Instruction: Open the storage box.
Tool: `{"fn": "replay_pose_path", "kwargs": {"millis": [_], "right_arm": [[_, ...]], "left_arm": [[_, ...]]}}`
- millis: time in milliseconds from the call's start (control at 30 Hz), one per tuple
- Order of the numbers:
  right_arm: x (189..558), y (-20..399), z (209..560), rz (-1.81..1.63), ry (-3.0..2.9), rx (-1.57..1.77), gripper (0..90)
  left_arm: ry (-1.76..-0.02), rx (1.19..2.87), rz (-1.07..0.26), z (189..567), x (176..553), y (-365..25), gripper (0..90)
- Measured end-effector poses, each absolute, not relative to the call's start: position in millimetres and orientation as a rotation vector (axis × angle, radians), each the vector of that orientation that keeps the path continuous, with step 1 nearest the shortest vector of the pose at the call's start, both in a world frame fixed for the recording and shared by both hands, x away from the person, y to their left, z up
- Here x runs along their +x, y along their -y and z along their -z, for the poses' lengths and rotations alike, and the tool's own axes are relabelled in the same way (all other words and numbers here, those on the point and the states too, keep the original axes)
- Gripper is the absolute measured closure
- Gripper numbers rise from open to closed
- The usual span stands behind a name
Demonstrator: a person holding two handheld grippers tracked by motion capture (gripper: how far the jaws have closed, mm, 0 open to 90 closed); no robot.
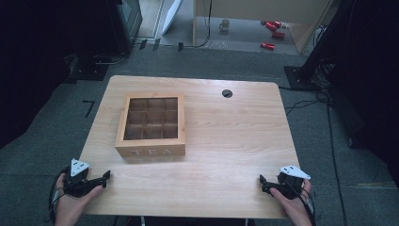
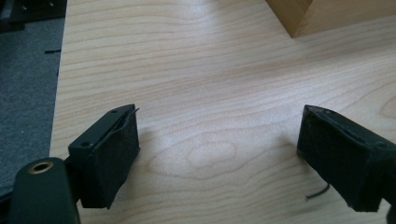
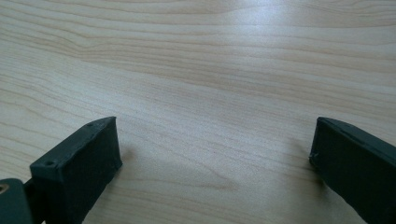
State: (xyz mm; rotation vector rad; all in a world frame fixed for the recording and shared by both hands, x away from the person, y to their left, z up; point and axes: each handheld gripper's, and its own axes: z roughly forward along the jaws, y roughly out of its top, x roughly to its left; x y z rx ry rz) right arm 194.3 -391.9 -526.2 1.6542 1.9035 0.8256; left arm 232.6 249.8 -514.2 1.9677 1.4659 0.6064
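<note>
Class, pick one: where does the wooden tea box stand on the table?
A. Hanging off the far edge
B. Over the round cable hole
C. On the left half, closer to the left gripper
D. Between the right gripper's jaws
C: the tea box stands on the table's left half, closer to the left gripper than to the right gripper.

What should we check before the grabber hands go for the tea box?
1. Left gripper jaws open with nothing between them: ok, the left gripper view shows bare wood in the gap.
2. Right gripper jaws open with nothing between them: ok.
3. Tea box flat on the table and away from the edges: ok.
4. Bare table between each gripper and the box: ok.
5. Lid shut: looks ok, the nine compartments seem to show through a window in a wooden frame, though a latch cannot be made out.
6. Anything inside the compartments: cannot tell, they look dark.
</note>
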Motion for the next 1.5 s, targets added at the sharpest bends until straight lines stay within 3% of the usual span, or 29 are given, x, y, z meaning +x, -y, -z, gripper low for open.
{"fn": "replay_pose_path", "kwargs": {"millis": [333, 700, 800, 1500], "right_arm": [[194.8, 391.1, 526.2, -0.822, -1.894, 1.662, 1.5], [198.0, 386.3, 523.7, -0.799, -1.879, 1.661, 3.9], [200.2, 380.0, 518.4, -0.816, -1.876, 1.639, 4.0], [237.0, 305.5, 468.6, -1.001, -1.927, 1.447, 4.9]], "left_arm": [[-1.315, 1.958, -0.576, 485.8, 240.5, -231.2, 13.4], [-1.274, 1.995, -0.568, 472.9, 258.6, -208.6, 16.6], [-1.274, 2.020, -0.576, 468.8, 263.7, -201.4, 24.8], [-1.267, 2.069, -0.533, 466.5, 284.7, -179.9, 34.8]]}}
